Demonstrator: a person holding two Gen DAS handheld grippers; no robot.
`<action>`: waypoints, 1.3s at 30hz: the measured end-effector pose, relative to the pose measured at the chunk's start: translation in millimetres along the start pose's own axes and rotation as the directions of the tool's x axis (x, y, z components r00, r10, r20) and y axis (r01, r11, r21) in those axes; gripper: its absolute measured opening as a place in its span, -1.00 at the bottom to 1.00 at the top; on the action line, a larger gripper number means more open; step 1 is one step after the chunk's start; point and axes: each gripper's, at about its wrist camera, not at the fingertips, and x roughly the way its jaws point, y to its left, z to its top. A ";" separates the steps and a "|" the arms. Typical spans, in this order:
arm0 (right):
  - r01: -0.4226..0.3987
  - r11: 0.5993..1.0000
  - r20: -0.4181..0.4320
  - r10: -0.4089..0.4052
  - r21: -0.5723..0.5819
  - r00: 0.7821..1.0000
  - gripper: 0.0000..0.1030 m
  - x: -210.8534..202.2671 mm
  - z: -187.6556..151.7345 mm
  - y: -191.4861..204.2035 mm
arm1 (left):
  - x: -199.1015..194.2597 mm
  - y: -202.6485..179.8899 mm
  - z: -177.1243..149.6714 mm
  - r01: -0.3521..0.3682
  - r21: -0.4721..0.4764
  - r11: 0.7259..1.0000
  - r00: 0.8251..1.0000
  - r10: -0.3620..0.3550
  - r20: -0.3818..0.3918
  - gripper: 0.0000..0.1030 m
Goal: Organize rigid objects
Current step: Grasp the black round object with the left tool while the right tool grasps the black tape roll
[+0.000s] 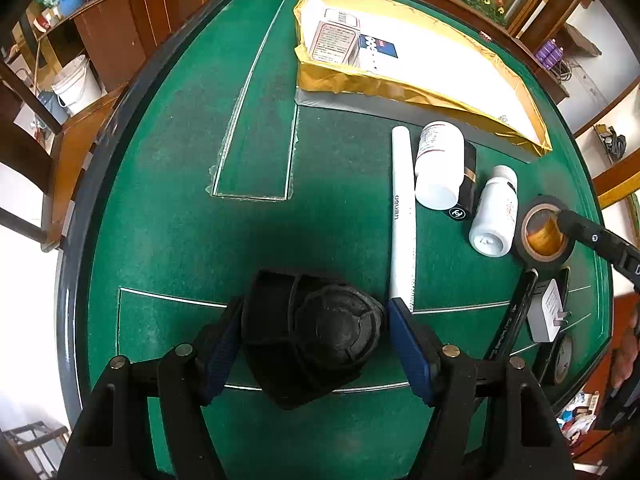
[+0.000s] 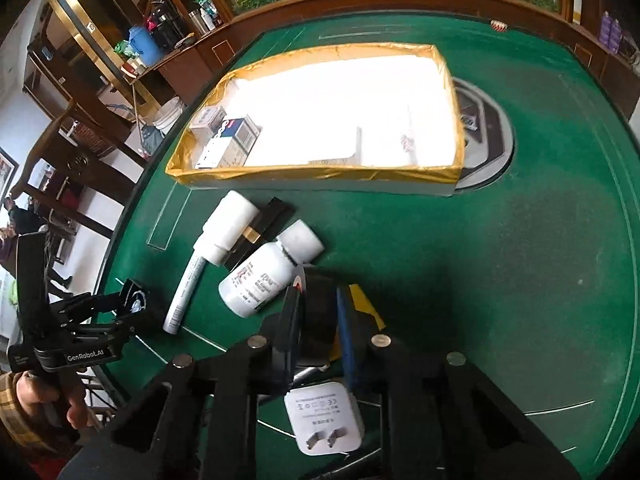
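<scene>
The black cup [image 1: 312, 344] is held between the blue pads [image 1: 408, 344] of the left gripper [image 1: 316, 340], on its side, low over the green table [image 1: 180, 220] and well apart from the box [image 1: 400, 88]. The box, with its yellow rim, is the place where things are most likely meant to be put; two small cartons [image 1: 336, 40] are already seen in its near-left corner. The cup should be kept squeezed firmly, lifted clear of the rim, carried over the white floor of the box and only then let go. The pen [image 1: 402, 216] lies just beside the right pad, between the cup and the box, so it should not be knocked on the way up. The tape [image 1: 542, 234] is pinched by the right gripper [image 2: 316, 316]: one finger is inside the ring and the wall of the roll is clamped. It sits near the small bottle [image 2: 260, 276], on the side away from the box. The tape should be raised straight up so the bottle is not rolled. The big bottle [image 1: 438, 164], a black case [image 1: 468, 184] and a plug [image 2: 324, 420] are left on the table, near the box.
</scene>
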 end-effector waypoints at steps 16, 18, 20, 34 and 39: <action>-0.038 0.995 0.093 0.030 0.092 0.995 -0.68 -26.1 18.8 -20.5 | -44.1 -12.0 36.4 0.072 0.021 0.997 0.993 -0.074 0.095 0.45; -0.044 0.995 0.095 0.035 0.093 0.995 -0.68 -25.4 18.2 -19.2 | -47.9 -14.6 38.6 0.072 0.029 0.997 0.992 -0.074 0.101 0.45; -0.048 0.994 0.096 0.039 0.094 0.995 -0.68 -24.4 18.3 -17.8 | -50.1 -14.7 38.7 0.069 0.037 0.997 0.992 -0.073 0.105 0.45; -0.058 0.993 0.095 0.048 0.101 0.994 -0.68 -20.1 20.2 -16.7 | -45.7 -22.1 45.7 0.050 0.066 0.997 0.995 -0.056 0.085 0.45; -0.056 0.994 0.091 0.047 0.098 0.995 -0.68 -19.1 19.3 -14.3 | -43.3 -26.1 47.8 0.049 0.075 0.996 0.996 -0.054 0.075 0.45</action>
